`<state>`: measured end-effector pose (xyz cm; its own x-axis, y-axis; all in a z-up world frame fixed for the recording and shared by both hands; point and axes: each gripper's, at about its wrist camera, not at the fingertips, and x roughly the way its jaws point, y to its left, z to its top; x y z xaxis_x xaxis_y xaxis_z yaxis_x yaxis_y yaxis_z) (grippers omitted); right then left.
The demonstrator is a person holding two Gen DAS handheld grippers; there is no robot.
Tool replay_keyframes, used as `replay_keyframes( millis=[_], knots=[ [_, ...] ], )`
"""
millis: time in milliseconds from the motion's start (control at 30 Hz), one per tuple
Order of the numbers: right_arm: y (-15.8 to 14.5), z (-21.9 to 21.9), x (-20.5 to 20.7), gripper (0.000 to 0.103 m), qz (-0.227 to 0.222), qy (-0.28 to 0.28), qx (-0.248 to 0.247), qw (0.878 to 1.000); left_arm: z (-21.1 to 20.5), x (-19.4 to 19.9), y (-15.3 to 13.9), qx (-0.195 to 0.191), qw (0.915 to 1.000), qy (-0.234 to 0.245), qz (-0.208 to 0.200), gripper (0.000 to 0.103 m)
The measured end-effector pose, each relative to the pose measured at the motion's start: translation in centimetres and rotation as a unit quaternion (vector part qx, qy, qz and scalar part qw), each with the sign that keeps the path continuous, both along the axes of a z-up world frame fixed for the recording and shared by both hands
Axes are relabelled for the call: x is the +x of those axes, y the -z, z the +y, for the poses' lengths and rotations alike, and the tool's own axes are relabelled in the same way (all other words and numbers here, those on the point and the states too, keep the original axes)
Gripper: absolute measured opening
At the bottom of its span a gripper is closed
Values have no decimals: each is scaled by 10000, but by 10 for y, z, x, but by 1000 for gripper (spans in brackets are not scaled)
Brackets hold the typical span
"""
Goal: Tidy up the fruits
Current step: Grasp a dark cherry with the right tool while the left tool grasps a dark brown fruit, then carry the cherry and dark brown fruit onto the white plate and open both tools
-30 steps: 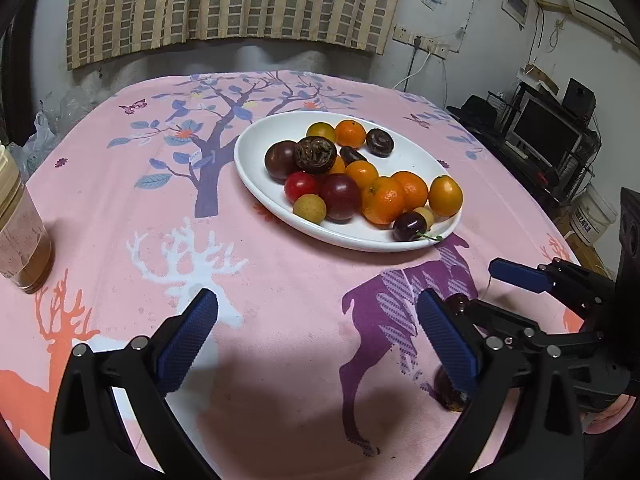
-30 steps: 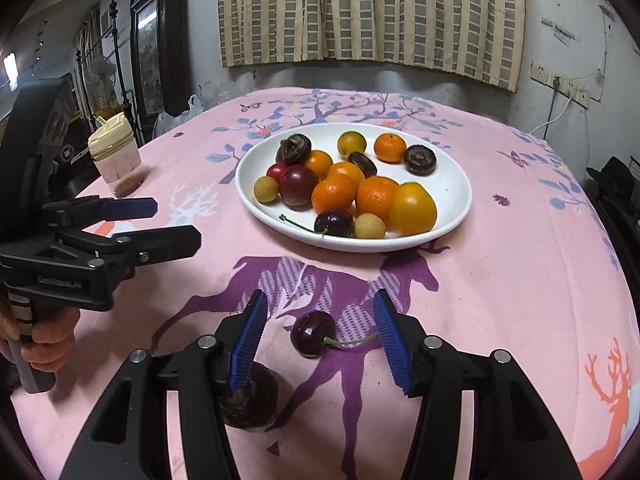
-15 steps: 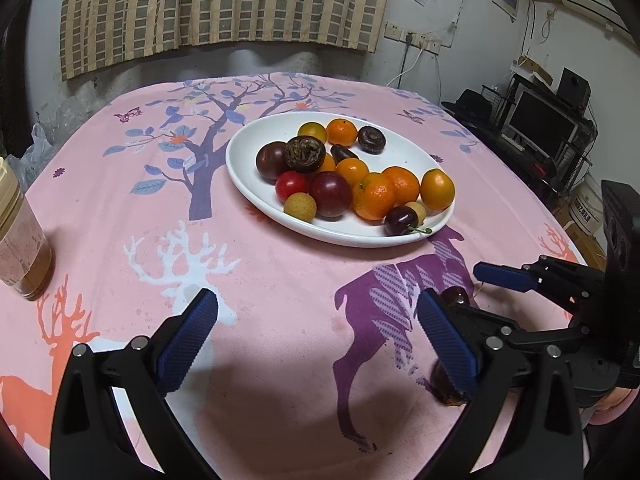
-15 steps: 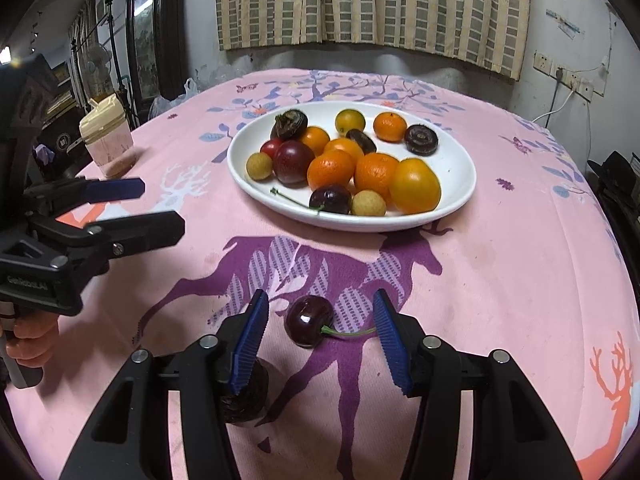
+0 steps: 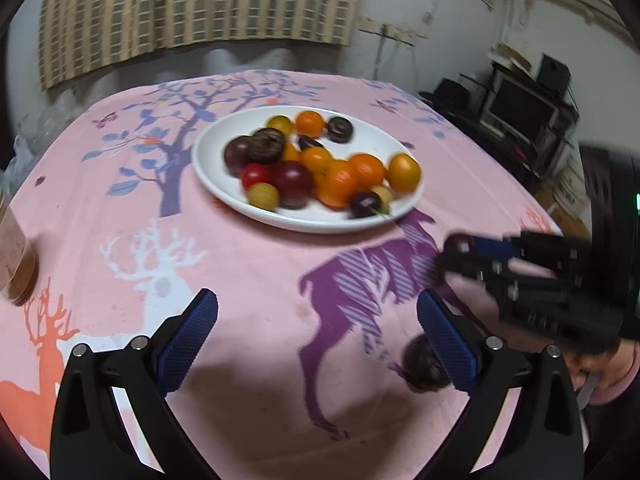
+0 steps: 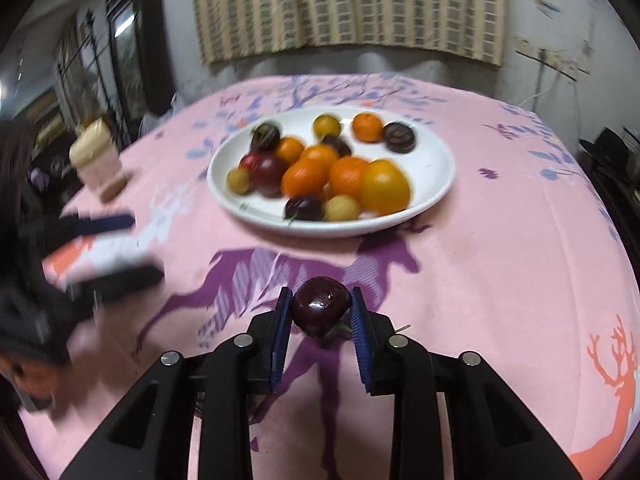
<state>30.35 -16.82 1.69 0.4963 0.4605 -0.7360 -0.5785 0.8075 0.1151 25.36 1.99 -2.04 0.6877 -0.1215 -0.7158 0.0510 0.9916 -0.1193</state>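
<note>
A white oval plate (image 6: 434, 160) holds several oranges, dark plums, a cherry and small yellow fruits; it also shows in the left wrist view (image 5: 212, 176). My right gripper (image 6: 320, 312) is shut on a dark cherry (image 6: 320, 306) with a green stem, held just above the pink cloth in front of the plate. My left gripper (image 5: 316, 320) is open and empty over the cloth. A dark round fruit (image 5: 424, 364) lies on the cloth beside the left gripper's right finger. The right gripper (image 5: 460, 250) appears blurred at the right of the left wrist view.
A jar with a cream lid (image 6: 98, 160) stands on the table's left side, also at the left edge of the left wrist view (image 5: 16, 264). A pink tablecloth (image 6: 500, 260) with deer and tree prints covers the round table. Electronics (image 5: 520, 112) sit off the table's right.
My right gripper has shut on the cherry that lay between its fingers and lifted it slightly. Both views shifted a little; the plate now looks blurred.
</note>
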Motion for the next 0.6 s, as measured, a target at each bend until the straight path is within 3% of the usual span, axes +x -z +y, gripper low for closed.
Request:
replay_keyframes(
  millis=[267, 533, 567, 600],
  knots=[
    [-6, -9, 4, 29, -34, 166, 105, 9998, -49, -9, 15, 353, 9952, 877, 257, 98],
    [-6, -8, 4, 29, -35, 166, 73, 9998, -76, -18, 21, 761, 9899, 1185, 170, 97],
    [-6, -8, 4, 29, -36, 174, 75, 9998, -78, -18, 22, 786, 9895, 1203, 163, 95],
    [-6, -9, 4, 29, -36, 183, 77, 9998, -79, -18, 23, 794, 9890, 1237, 184, 85]
  ],
)
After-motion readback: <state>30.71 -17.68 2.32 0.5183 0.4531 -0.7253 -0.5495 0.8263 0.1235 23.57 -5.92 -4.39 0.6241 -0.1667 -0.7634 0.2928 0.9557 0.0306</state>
